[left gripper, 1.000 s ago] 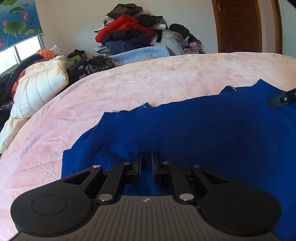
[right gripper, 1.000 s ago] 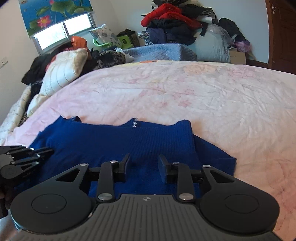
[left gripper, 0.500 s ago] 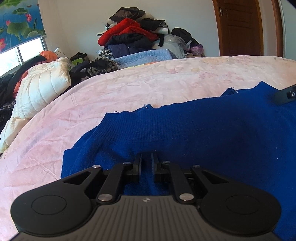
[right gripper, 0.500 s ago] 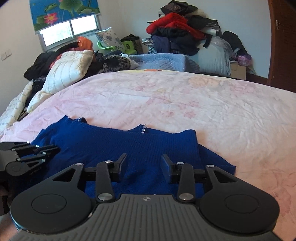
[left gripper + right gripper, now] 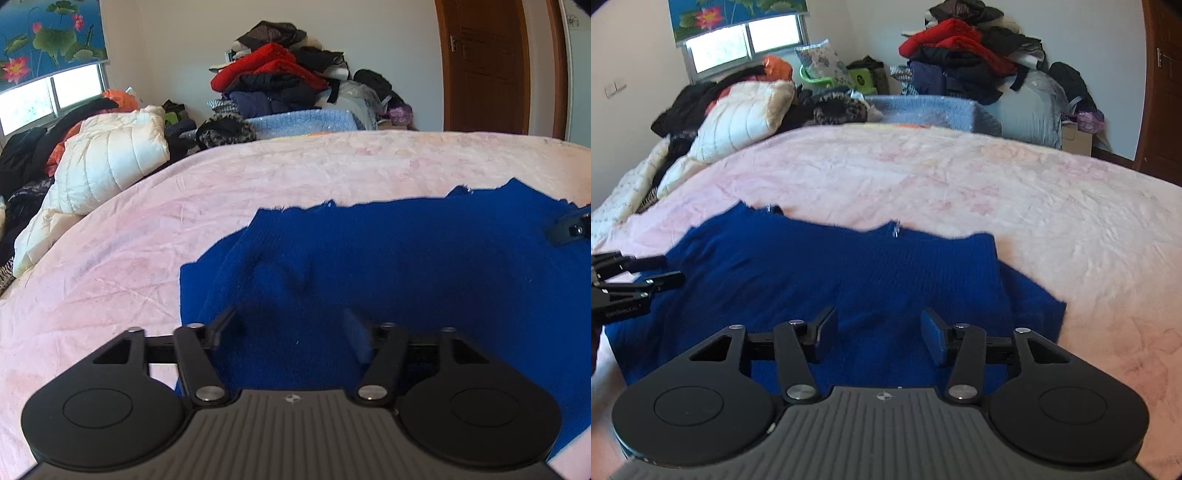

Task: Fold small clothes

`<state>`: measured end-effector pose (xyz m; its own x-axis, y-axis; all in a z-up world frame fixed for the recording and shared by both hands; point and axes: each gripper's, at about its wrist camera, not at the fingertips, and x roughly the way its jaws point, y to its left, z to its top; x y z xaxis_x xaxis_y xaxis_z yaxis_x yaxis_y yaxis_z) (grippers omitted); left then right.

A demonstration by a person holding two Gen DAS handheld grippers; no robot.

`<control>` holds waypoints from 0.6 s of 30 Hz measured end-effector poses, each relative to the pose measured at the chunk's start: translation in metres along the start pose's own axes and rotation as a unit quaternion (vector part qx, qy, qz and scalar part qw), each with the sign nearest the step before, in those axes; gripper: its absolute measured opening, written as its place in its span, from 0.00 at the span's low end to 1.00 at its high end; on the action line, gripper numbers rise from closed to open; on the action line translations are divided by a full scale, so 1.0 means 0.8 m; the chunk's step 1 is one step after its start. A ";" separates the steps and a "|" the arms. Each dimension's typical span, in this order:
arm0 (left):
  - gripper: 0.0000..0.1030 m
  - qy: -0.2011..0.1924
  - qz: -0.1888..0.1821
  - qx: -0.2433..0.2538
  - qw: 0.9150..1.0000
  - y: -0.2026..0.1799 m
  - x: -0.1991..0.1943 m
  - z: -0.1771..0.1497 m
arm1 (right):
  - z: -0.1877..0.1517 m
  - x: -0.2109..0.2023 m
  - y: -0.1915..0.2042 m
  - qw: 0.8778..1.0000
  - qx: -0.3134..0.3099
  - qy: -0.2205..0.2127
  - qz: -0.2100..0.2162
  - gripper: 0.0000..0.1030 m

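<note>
A royal-blue knit sweater [image 5: 388,258] lies folded on the pink bedspread [image 5: 258,177]; it also shows in the right wrist view [image 5: 831,273]. My left gripper [image 5: 290,325] is open and empty, just above the sweater's near left part. My right gripper [image 5: 877,332] is open and empty over the sweater's near right part. The left gripper's tips show at the left edge of the right wrist view [image 5: 661,271], and the right gripper's tip shows at the right edge of the left wrist view [image 5: 569,229].
A white puffy jacket [image 5: 110,158] and dark clothes lie at the bed's left. A tall pile of clothes [image 5: 280,85] stands behind the bed against the wall. A wooden door [image 5: 484,66] is at the back right. A window [image 5: 746,40] is at the back left.
My left gripper has opened and let go of the sweater. My right gripper has opened wider. Both have lifted slightly; the sweater stays on the bed.
</note>
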<state>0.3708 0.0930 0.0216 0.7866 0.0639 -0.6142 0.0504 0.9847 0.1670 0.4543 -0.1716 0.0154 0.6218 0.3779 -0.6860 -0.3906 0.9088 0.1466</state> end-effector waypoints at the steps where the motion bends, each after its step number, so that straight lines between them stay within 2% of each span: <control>1: 0.68 0.009 -0.005 -0.009 1.000 0.005 0.009 -0.005 | -0.009 0.004 -0.004 1.000 -0.004 -0.021 0.006 0.54; 3: 0.77 0.001 -0.021 -0.053 0.998 0.022 0.018 -0.012 | -0.009 0.003 -0.010 1.000 0.007 -0.025 0.014 0.53; 5: 0.78 0.011 -0.026 -0.071 0.997 0.030 0.020 -0.008 | -0.002 -0.001 -0.008 1.000 0.016 -0.011 -0.001 0.49; 7: 0.77 0.010 -0.013 -0.074 0.997 0.031 0.009 -0.005 | 0.000 -0.016 -0.001 1.000 0.016 -0.013 -0.020 0.47; 10: 0.76 -0.023 -0.025 -0.092 0.995 0.036 -0.019 -0.006 | 0.001 -0.052 0.009 0.999 0.009 -0.048 0.020 0.51; 12: 0.76 -0.056 -0.038 -0.100 0.993 0.036 -0.035 -0.002 | 0.005 -0.060 0.013 0.998 0.016 -0.054 0.041 0.57; 14: 0.76 -0.070 -0.049 -0.100 0.991 0.029 -0.039 0.007 | 0.014 -0.054 0.016 0.997 0.031 -0.053 0.057 0.61; 16: 0.76 -0.054 -0.051 -0.087 0.993 0.017 -0.027 0.015 | 0.023 -0.039 0.022 0.997 0.035 -0.047 0.056 0.62; 18: 0.76 -0.004 -0.038 -0.077 0.996 0.007 -0.001 0.014 | 0.030 -0.017 0.026 0.998 0.024 -0.021 0.055 0.66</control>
<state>0.3775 0.0969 0.0313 0.7888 -0.0117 -0.6145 0.0150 0.9999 0.0002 0.4541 -0.1534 0.0452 0.6054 0.4812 -0.6339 -0.4252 0.8689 0.2535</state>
